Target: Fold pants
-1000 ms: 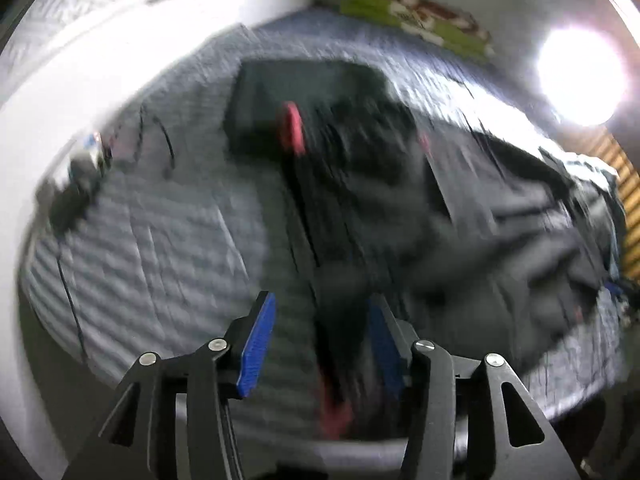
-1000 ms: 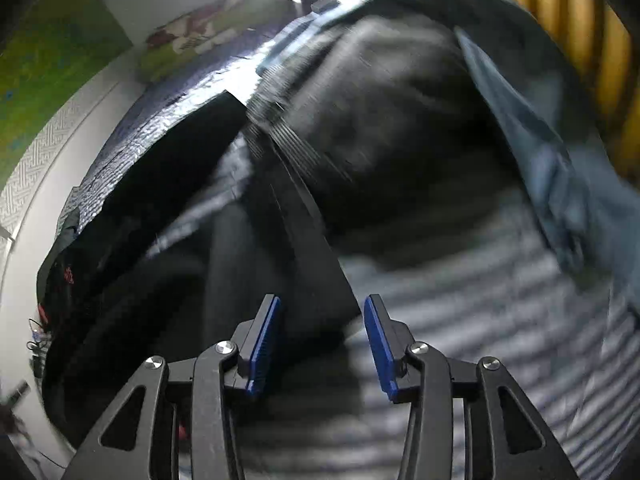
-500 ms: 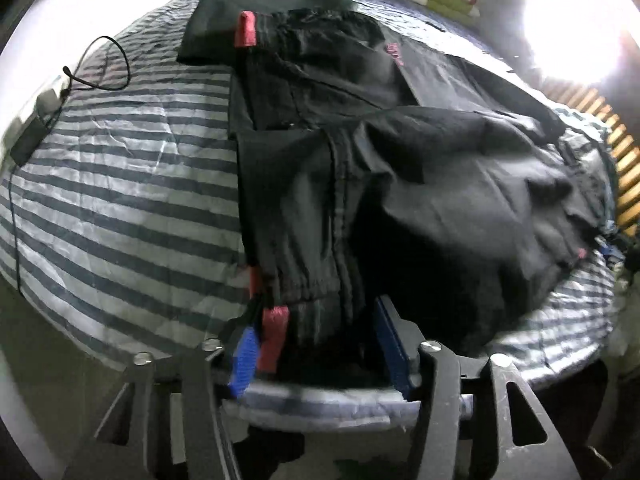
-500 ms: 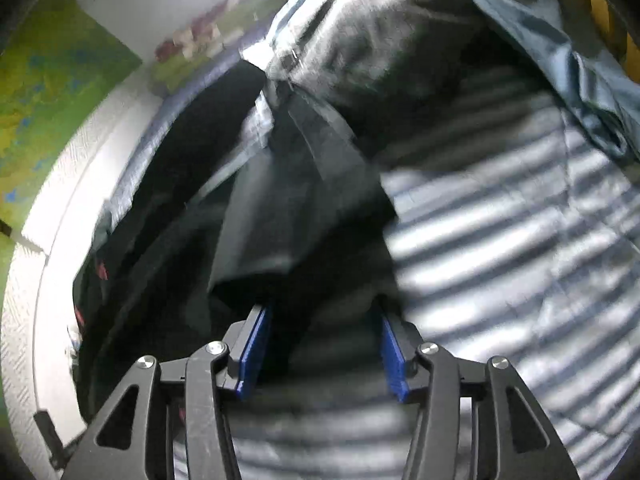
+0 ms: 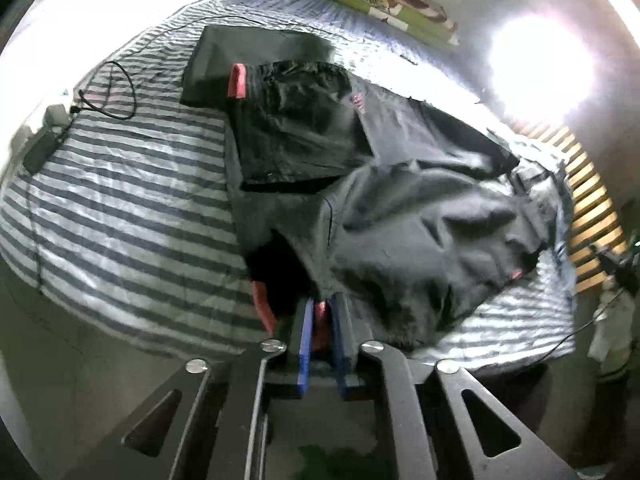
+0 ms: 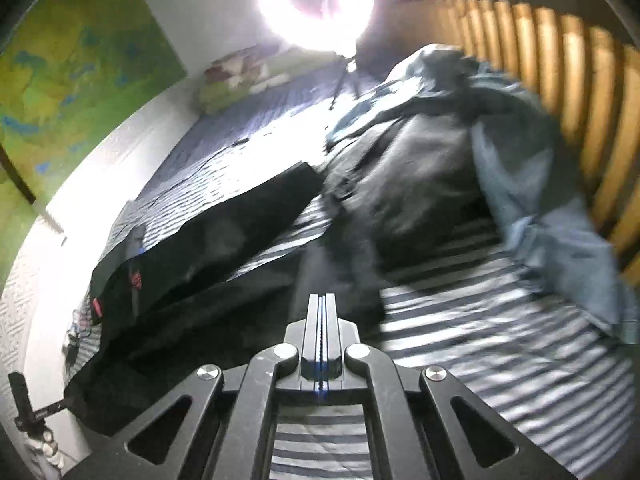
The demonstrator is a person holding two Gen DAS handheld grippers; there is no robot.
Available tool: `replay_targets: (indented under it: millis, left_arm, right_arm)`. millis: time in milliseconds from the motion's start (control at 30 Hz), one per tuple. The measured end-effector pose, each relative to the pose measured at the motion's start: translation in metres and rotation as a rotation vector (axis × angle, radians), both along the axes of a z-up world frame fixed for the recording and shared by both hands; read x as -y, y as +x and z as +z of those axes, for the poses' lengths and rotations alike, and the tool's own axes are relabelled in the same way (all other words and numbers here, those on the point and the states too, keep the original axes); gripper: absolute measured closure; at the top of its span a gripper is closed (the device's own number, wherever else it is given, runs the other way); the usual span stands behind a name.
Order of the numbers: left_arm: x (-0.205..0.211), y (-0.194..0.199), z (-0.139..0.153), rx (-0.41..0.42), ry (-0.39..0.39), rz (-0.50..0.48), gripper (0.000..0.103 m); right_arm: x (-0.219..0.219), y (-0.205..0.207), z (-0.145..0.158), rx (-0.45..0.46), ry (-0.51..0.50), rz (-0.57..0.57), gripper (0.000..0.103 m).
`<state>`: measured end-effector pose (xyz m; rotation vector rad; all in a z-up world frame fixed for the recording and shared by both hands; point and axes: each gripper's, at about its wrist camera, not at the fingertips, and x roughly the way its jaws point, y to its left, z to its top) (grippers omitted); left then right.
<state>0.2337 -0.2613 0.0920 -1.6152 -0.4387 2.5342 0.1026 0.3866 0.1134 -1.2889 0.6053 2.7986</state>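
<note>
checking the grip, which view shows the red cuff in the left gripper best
The left wrist view: the red cuff sits between the closing blue pads of the left gripper. The right wrist view shows only the black pants from the side, not that cuff.

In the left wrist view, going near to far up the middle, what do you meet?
left gripper, closing on the pants' red cuff → black pants → folded black garment → dark flat piece → green patterned bedding at the wall.

Both hand-held grippers (image 5: 320, 312) (image 6: 321, 312) clamped pants (image 5: 400, 220), lifting.
</note>
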Motion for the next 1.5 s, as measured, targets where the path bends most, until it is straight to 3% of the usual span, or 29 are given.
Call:
replay_targets:
  millis: [67,133,167,267,367,500,533,567,600,667,800,900,967,1033,1100,1200,1300,1367,1433,1500]
  left_arm:
    - [-0.002,0.001,-0.009,0.028,-0.025,-0.013,0.098]
    - [0.0,0.001,-0.018,0.042,-0.003,0.007,0.098]
    - [0.0,0.001,-0.021,0.041,0.001,0.01,0.098]
    - [-0.001,-0.002,-0.025,0.039,0.006,0.015,0.098]
    - [-0.002,-0.005,-0.024,0.033,0.0,0.018,0.098]
    - [-0.002,-0.014,-0.023,0.032,0.009,0.031,0.098]
    - [-0.002,-0.016,-0.021,0.03,0.004,0.03,0.098]
    - [-0.003,-0.017,-0.019,0.026,0.002,0.029,0.098]
    - [-0.003,-0.017,-0.017,0.021,0.003,0.027,0.099]
    - [-0.002,-0.019,-0.009,0.009,0.016,0.021,0.099]
    - [0.004,-0.014,0.01,-0.02,0.042,0.021,0.099]
    - [0.01,-0.006,0.017,-0.022,0.065,0.019,0.099]
    - [0.008,0.001,0.011,-0.006,0.031,0.008,0.099]
    - [0.004,0.006,-0.002,0.026,0.001,-0.025,0.099]
    - [0.009,0.011,-0.012,0.083,0.055,-0.028,0.099]
    - [0.02,0.016,-0.001,0.057,0.059,0.006,0.099]
    - [0.041,0.006,0.019,0.008,0.07,0.055,0.093]
    - [0.055,-0.017,0.027,-0.029,0.015,0.086,0.084]
    - [0.066,-0.044,0.026,-0.048,-0.012,0.121,0.073]
    - [0.074,-0.072,0.018,-0.066,-0.009,0.15,0.073]
  right_arm:
    - [-0.006,0.004,-0.012,0.027,-0.01,-0.009,0.099]
    - [-0.007,-0.003,-0.035,0.098,-0.052,0.013,0.077]
    - [-0.007,-0.007,-0.051,0.138,-0.088,0.007,0.074]
    - [-0.002,-0.022,-0.088,0.176,-0.123,-0.012,0.072]
    - [0.002,-0.045,-0.119,0.197,-0.178,-0.036,0.063]
    - [0.013,-0.069,-0.152,0.198,-0.317,-0.051,0.064]
    - [0.019,-0.071,-0.154,0.18,-0.341,-0.043,0.068]
    - [0.029,-0.075,-0.153,0.176,-0.338,-0.011,0.093]
    - [0.036,-0.078,-0.148,0.19,-0.308,0.014,0.101]
    - [0.045,-0.078,-0.131,0.195,-0.197,0.025,0.101]
    - [0.04,-0.066,-0.074,0.186,-0.073,0.035,0.102]
    - [0.038,-0.053,-0.027,0.209,0.119,0.063,0.101]
    - [0.038,-0.046,-0.013,0.213,0.242,0.068,0.1]
    - [0.03,-0.045,-0.023,0.271,0.301,0.047,0.083]
    - [0.016,-0.044,-0.04,0.308,0.321,-0.006,0.081]
    - [0.019,-0.034,-0.042,0.227,0.271,-0.006,0.081]
    - [0.071,-0.027,-0.029,0.127,0.239,0.155,0.081]
    - [0.126,-0.02,-0.019,0.07,0.229,0.309,0.081]
    - [0.179,-0.013,-0.012,0.007,0.209,0.443,0.078]
    - [0.228,-0.011,-0.009,-0.047,0.184,0.546,0.076]
